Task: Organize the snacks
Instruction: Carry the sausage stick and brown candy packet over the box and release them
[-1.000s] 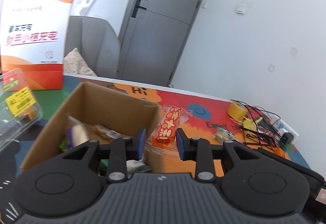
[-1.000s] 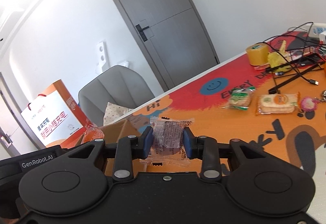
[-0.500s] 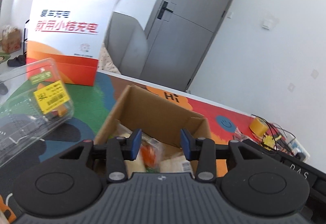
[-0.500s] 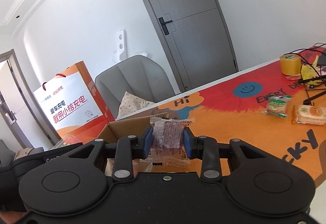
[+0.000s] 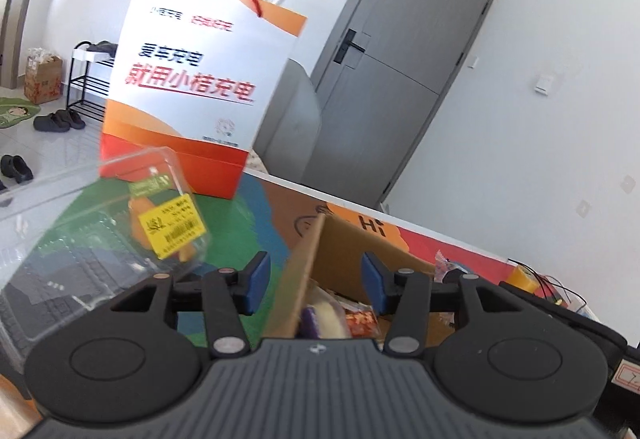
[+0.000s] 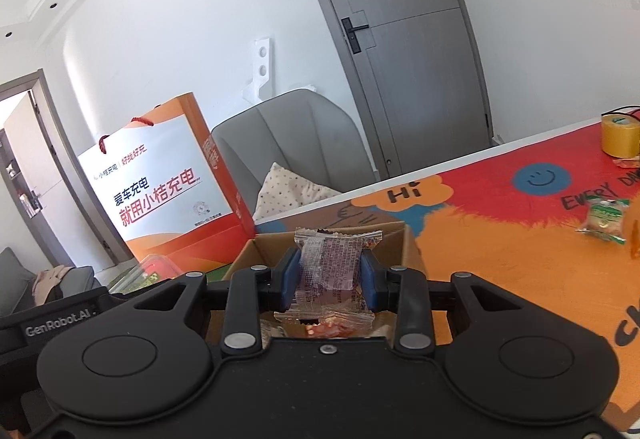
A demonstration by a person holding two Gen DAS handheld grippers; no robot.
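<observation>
A brown cardboard box [image 5: 344,251] holding several snack packets stands on the colourful table. My left gripper [image 5: 316,285] is open and empty, and its fingers straddle the box's near left wall. My right gripper [image 6: 330,277] is shut on a clear-wrapped snack packet [image 6: 334,271] with reddish contents and holds it just above the box [image 6: 400,239]. A green-wrapped snack [image 6: 604,219] lies on the table at the right.
A white and orange paper bag [image 5: 192,87] stands behind the box at the left. A clear plastic container [image 5: 92,239] with a yellow label lies left of the box. A yellow tape roll [image 6: 620,135] and cables sit at the table's far right. A grey chair [image 6: 296,143] is behind the table.
My left gripper has swung left and opened wider, from over the box's inside to its left wall. My right gripper has carried the clear packet leftward over the box.
</observation>
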